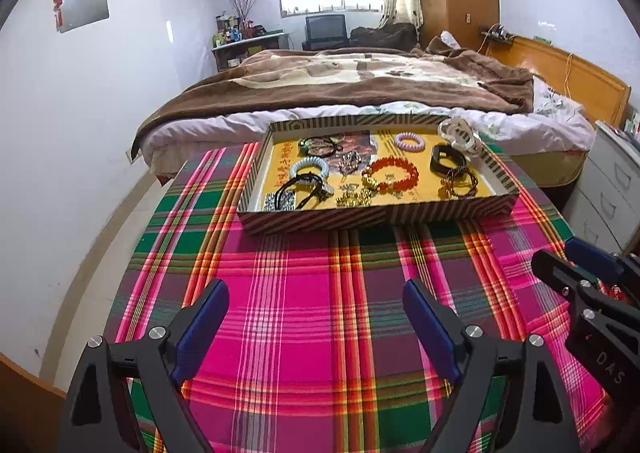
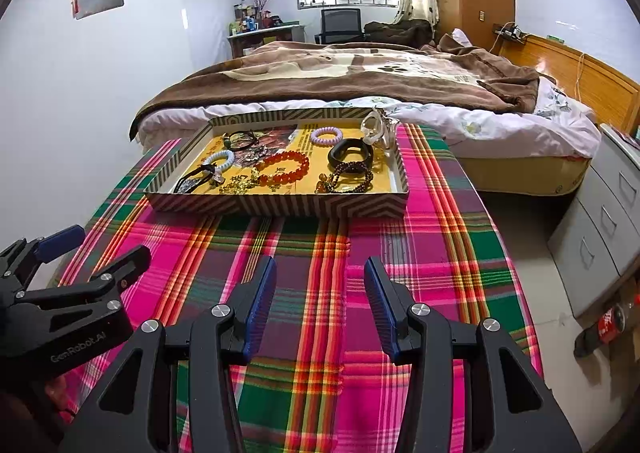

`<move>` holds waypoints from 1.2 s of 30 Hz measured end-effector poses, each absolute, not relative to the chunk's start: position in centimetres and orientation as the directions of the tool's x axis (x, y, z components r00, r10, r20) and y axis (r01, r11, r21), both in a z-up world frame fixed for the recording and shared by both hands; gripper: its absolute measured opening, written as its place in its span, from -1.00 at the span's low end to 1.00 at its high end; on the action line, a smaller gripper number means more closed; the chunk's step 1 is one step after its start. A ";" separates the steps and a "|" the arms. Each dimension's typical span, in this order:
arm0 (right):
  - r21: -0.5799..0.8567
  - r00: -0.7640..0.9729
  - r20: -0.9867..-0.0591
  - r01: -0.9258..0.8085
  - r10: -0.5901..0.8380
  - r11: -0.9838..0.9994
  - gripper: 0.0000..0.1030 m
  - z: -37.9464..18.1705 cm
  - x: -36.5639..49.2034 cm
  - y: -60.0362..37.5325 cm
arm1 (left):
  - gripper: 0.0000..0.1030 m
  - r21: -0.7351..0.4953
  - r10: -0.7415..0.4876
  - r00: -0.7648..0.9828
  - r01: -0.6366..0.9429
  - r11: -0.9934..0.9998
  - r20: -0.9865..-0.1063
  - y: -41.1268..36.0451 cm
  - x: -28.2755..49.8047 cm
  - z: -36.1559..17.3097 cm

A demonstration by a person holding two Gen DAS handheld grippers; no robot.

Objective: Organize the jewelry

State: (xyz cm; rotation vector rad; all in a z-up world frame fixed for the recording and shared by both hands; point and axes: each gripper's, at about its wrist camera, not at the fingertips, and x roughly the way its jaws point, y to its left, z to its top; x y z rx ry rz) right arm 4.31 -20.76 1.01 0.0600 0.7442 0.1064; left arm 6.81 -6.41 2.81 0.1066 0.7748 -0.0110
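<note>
Left wrist view showed the left gripper (image 1: pixel 316 317) spread wide above the plaid cloth (image 1: pixel 304 285), nothing between its blue pads (image 1: pixel 202 329); the right gripper (image 1: pixel 576 265) entered at the right edge, apart from it. In the right wrist view the right gripper (image 2: pixel 320 305) was likewise parted with nothing held, though less widely, and the left gripper (image 2: pixel 80 253) sat at the near left, its fingers apart.

Farther out, on the far part of the cloth, lay the striped tray (image 1: pixel 380 219) (a shallow box with a yellow floor); the jewelry was all inside it. An orange bead bracelet (image 1: pixel 394 173) lay near the middle; a black bangle (image 1: pixel 446 161) sat to its right, touching a dark beaded bracelet (image 1: pixel 460 183) nearer the front wall; a lilac spiral hair tie (image 1: pixel 410 141) lay toward the far wall; a pale blue spiral hair tie (image 1: pixel 310 167) and a black cord piece (image 1: pixel 304 189) lay at the left; small gold pieces (image 1: pixel 354 197) sat near the front. A clear glass ornament (image 1: pixel 460 135) stood at the far right corner.

Beyond the tray stood a bed (image 1: pixel 360 81) with a brown blanket; a white drawer unit (image 2: pixel 600 221) was at the right.
</note>
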 end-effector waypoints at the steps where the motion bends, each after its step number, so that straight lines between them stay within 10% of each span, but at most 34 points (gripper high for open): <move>1: 0.093 0.731 -0.672 -0.076 0.119 0.993 -0.10 1.0 4.2 -20.7 | 0.72 0.086 0.024 0.709 0.051 0.995 -0.705 -6.5 6.8 2.7; 36: 0.085 0.722 -0.682 -0.079 0.116 0.993 -0.10 0.6 3.6 -20.2 | 0.72 0.037 -0.010 0.702 0.051 0.998 -0.712 -6.1 6.3 2.3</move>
